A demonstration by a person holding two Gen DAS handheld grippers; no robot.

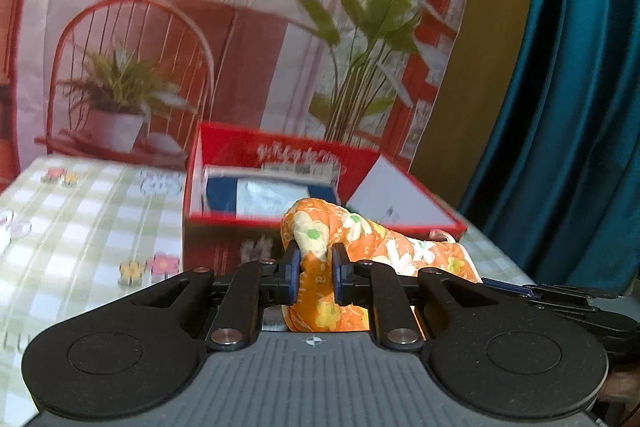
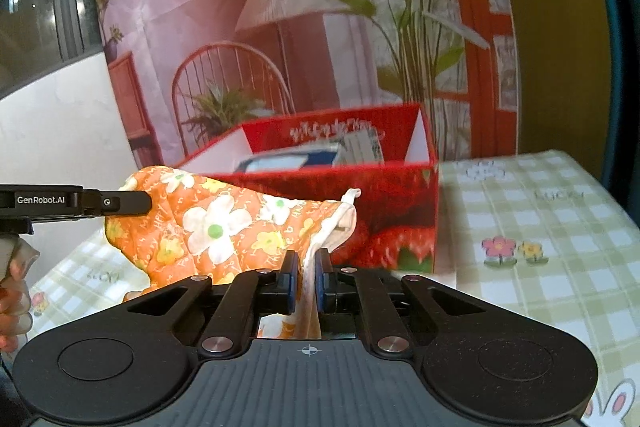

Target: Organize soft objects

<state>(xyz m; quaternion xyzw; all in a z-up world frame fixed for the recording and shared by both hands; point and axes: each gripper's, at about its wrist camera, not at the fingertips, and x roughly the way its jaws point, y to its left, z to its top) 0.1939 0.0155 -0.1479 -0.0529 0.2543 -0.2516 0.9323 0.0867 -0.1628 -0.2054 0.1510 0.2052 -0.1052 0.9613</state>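
Observation:
An orange quilted cloth with white and yellow flowers hangs stretched between both grippers, above the checked tablecloth. My left gripper is shut on one bunched end of it. My right gripper is shut on the other end, at its white trimmed edge with a small loop. In the right wrist view the left gripper's black fingers come in from the left and pinch the cloth's far end. Behind the cloth stands an open red box with strawberry print, holding folded blue and white items.
The table wears a green checked tablecloth with flower prints. A printed backdrop of a chair, lamp and plants hangs behind the box. A teal curtain is at the right. A person's hand holds the left gripper's handle.

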